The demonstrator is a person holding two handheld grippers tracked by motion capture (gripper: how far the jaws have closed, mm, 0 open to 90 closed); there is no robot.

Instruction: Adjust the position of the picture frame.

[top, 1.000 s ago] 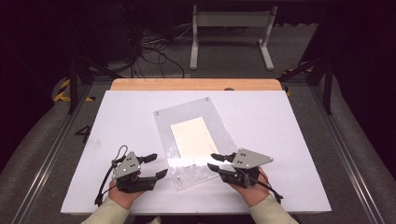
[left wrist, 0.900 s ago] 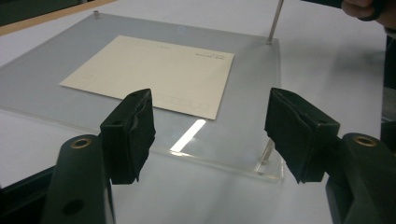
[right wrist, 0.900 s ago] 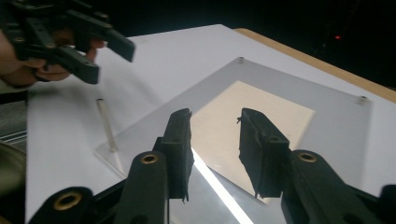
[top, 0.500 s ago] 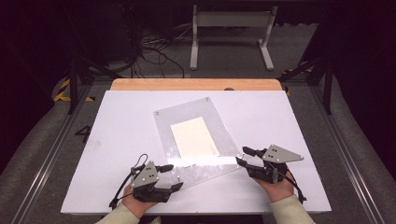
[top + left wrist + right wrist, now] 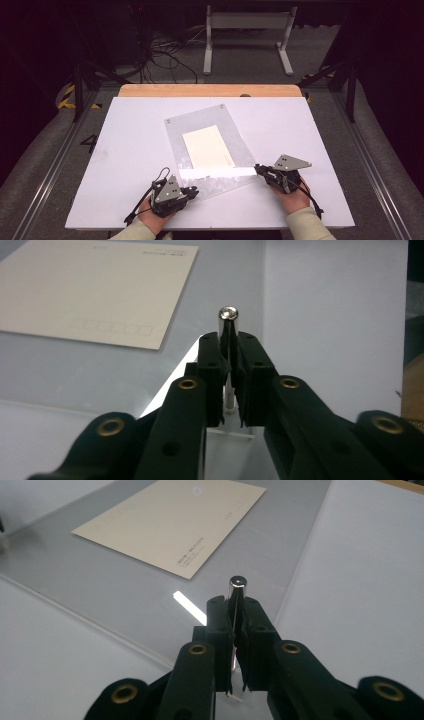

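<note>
So both grippers are pinched tight right now: the left gripper (image 5: pixel 192 190) has its jaws clamped on a little shiny metal pin (image 5: pixel 227 320) that stands up at the near left corner of a clear acrylic sheet (image 5: pixel 200 117), and the right gripper (image 5: pixel 260 170) is squeezed the same way on a second metal pin (image 5: pixel 237 586) at the near right corner. The sheet lies flat in the middle of the white table (image 5: pixel 320 130), turned a bit off square, with a cream card (image 5: pixel 207 146) under or inside it, can't tell which. My worry is the grip itself. Those pins are thin, smooth and round, and the jaws only catch them along a narrow strip, so if the person lifts or pulls unevenly one pin could slip out or twist and the sheet would drop on that side. Lift one hand quicker than the other and the card could slide off toward the low corner. There are also two more fasteners at the far corners, and if those are holding the sheet down, yanking the near edge could flex it.
</note>
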